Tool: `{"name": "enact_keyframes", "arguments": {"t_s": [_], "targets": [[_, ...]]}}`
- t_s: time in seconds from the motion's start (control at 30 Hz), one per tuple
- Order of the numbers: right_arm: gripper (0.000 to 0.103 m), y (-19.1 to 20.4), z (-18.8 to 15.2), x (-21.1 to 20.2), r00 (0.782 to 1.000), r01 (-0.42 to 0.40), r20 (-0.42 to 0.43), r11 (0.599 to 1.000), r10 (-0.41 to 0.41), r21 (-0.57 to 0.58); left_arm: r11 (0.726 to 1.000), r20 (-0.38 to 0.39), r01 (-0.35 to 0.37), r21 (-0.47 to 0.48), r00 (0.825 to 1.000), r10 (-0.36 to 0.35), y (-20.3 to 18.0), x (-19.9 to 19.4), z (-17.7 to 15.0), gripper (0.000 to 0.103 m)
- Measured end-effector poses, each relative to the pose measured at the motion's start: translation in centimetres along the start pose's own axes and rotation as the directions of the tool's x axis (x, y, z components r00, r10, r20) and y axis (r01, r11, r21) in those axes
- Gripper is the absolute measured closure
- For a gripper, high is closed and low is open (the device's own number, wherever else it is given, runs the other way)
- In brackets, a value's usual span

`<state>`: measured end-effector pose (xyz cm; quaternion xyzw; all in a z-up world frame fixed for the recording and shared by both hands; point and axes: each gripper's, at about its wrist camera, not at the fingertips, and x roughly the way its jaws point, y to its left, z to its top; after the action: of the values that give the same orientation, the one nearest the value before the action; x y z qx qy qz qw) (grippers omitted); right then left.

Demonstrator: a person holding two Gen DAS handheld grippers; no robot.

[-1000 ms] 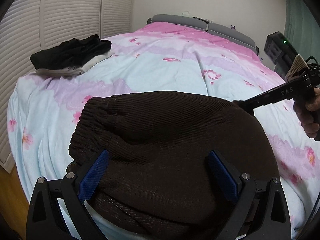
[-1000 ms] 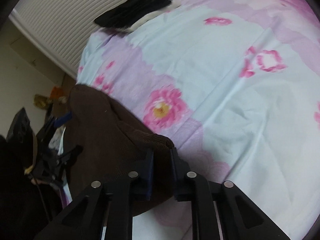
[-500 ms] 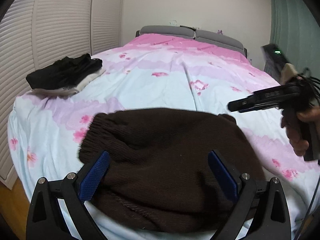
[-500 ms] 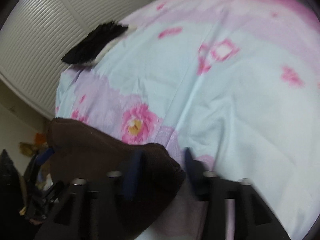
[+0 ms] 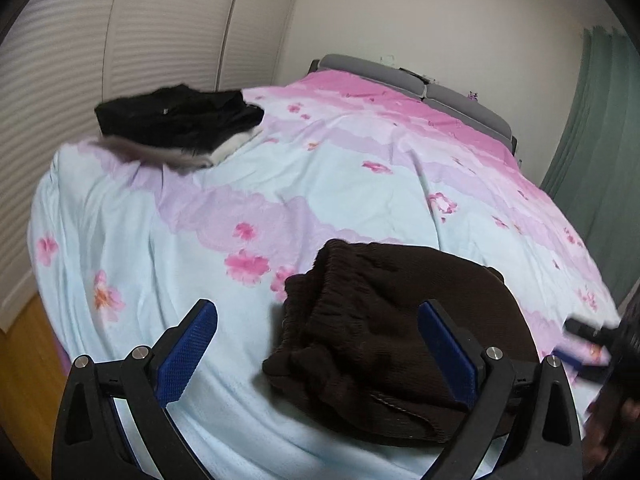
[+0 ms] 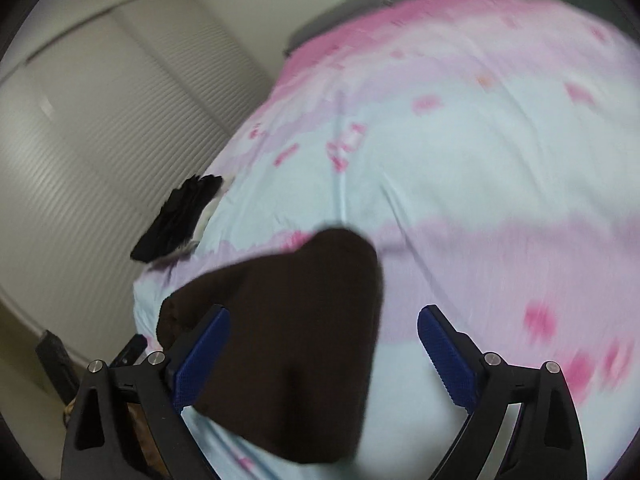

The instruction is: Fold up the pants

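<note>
The dark brown knit pants (image 5: 396,332) lie folded in a bundle near the foot of the bed, elastic waistband toward the left. They also show in the right wrist view (image 6: 288,344). My left gripper (image 5: 316,352) is open and empty, raised above the bed, with the bundle under its right finger. My right gripper (image 6: 324,354) is open and empty above the bundle's right end. It shows blurred at the right edge of the left wrist view (image 5: 592,340).
The bed has a floral cover (image 5: 340,168) in pink and pale blue. A stack of black and white clothes (image 5: 176,120) lies at its far left edge, also in the right wrist view (image 6: 180,216). White louvred doors (image 5: 60,80) stand left; a green curtain (image 5: 600,140) hangs right.
My right gripper has opened and let go of the pants' edge, then pulled back. My left gripper has lifted and swung left, leaving the bundle lying on the bed.
</note>
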<state>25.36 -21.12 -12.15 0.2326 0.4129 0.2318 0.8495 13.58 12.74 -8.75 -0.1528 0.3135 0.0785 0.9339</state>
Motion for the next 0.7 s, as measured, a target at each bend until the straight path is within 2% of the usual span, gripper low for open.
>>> {"name": "enact_keyframes", "arguments": {"t_s": [0.1,0.17,0.27,0.33,0.47,0.7], "targets": [[0.007,-1.1,-2.4,1.6,0.999,-0.024,-0.033,0.992,0.028,0.121,1.000,-0.056,0.014,-0.027,0.998,-0.016,0.8,1.4,-0.6,0.001],[0.007,-1.5,-3.5,2.5,0.998,-0.030,-0.048,0.987,0.038,0.161,0.998,-0.103,0.021,-0.060,0.994,-0.027,1.4,2.4,-1.3,0.001],[0.007,-2.0,-4.4,3.7,0.995,-0.047,-0.078,0.977,0.064,0.209,0.991,-0.130,0.043,-0.124,0.990,-0.059,1.9,3.1,-2.1,0.001],[0.007,-2.0,-4.8,4.3,0.993,-0.055,-0.093,0.975,0.077,0.214,0.989,-0.141,0.060,-0.138,0.987,-0.080,1.7,3.6,-2.5,0.001],[0.007,-1.7,-4.8,5.3,0.990,-0.078,-0.104,0.978,0.100,0.195,0.987,-0.174,0.060,-0.149,0.981,-0.086,1.7,4.9,-3.2,0.000],[0.007,-2.4,-5.1,6.7,0.982,-0.114,-0.129,0.974,0.141,0.194,0.987,-0.188,0.065,-0.144,0.978,-0.092,1.1,6.2,-3.8,0.000]]}}
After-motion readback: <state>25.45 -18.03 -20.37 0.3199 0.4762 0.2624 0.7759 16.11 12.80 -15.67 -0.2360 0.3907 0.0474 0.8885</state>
